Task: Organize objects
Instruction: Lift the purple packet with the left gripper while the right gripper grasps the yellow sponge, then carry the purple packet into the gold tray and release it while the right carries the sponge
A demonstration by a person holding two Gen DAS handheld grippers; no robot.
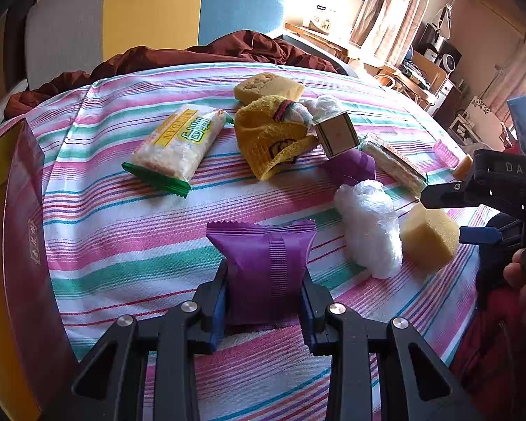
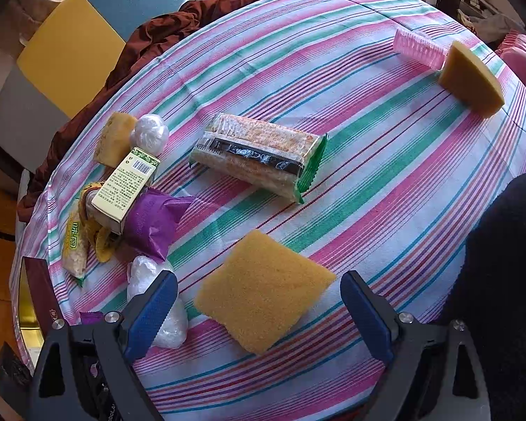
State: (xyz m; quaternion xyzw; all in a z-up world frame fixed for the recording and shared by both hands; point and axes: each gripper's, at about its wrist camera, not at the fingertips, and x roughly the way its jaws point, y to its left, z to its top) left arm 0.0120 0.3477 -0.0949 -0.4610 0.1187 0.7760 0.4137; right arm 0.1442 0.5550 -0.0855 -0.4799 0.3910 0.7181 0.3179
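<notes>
Clamped between the blue pads of the left gripper (image 1: pixel 263 301) is a purple sachet (image 1: pixel 266 273), squeezed at its sides and standing on the striped tablecloth (image 1: pixel 122 245) near the table's near edge. Just to its right lies a white plastic bundle (image 1: pixel 370 228), and beside that a yellow sponge block (image 1: pixel 429 235), with the right gripper (image 1: pixel 473 210) coming in from the right edge of the left wrist view.

From the right wrist, the right gripper (image 2: pixel 259 312) has its jaws spread wide, one finger on each side of that sponge block (image 2: pixel 263 294) but touching neither side of it. The white plastic bundle (image 2: pixel 157 301) sits against the left finger.

Toward the middle of the table lie a rice cracker pack (image 1: pixel 173 147) with green ends, a yellow towel (image 1: pixel 273 137), a small carton (image 1: pixel 336 133) leaning on the towel, and a second purple sachet (image 1: pixel 354 168) next to the carton. A long cracker pack (image 2: pixel 259 156) lies apart from this cluster. At the far right edge, a pink ribbed piece (image 2: pixel 417 47) touches a sponge wedge (image 2: pixel 471 79). A maroon box (image 1: pixel 24 245) stands at the table's left edge.
</notes>
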